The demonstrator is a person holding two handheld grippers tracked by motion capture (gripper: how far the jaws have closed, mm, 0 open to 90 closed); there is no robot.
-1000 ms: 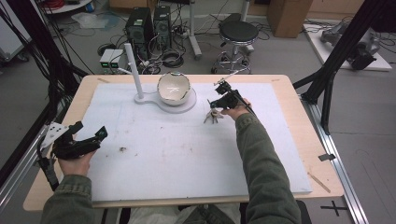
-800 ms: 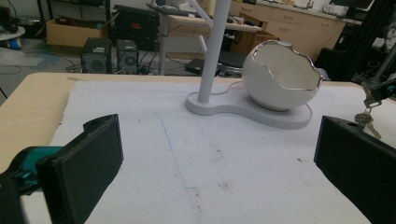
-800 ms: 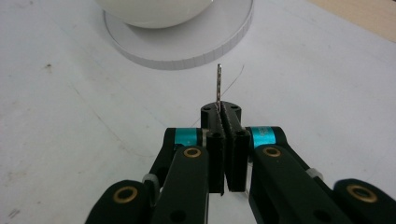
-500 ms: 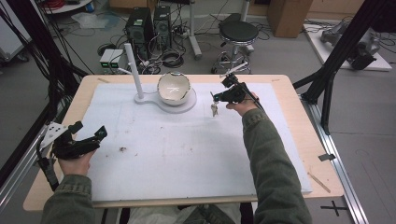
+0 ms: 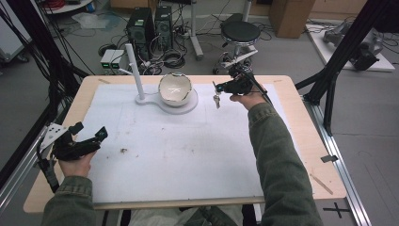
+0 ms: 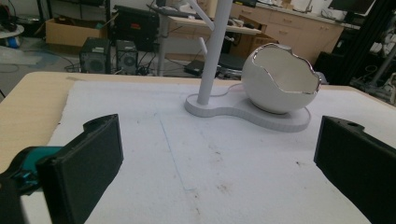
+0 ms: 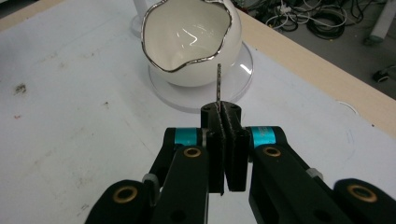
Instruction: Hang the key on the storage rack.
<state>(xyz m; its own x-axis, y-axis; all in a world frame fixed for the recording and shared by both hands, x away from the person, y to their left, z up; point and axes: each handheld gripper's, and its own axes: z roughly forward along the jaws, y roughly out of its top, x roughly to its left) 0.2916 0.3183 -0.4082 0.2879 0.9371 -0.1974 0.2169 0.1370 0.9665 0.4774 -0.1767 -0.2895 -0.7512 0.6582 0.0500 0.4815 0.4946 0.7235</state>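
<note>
Holding keys up by the egg bowl
Right gripper (image 5: 221, 87) pinches keys (image 5: 216, 100) tight, upper middle, beside white bowl (image 5: 175, 89); left gripper (image 5: 89, 140) gapes wide, lower left; no writing readable

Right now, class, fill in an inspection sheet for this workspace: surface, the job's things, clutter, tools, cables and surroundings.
Surface: wooden table under a white mat with small dark marks.
Job's things: keys hanging above the mat; white eggshell-shaped bowl on a white stand with an upright post.
Clutter: nothing seen beyond a small dark speck on the mat.
Tools: right tool shut on the keys, beside the bowl; left tool open, holding nothing, near the left edge.
Cables: one trails from the left tool; tangled cables on the floor behind.
Surroundings: computer towers, stool, black frame struts.
</note>
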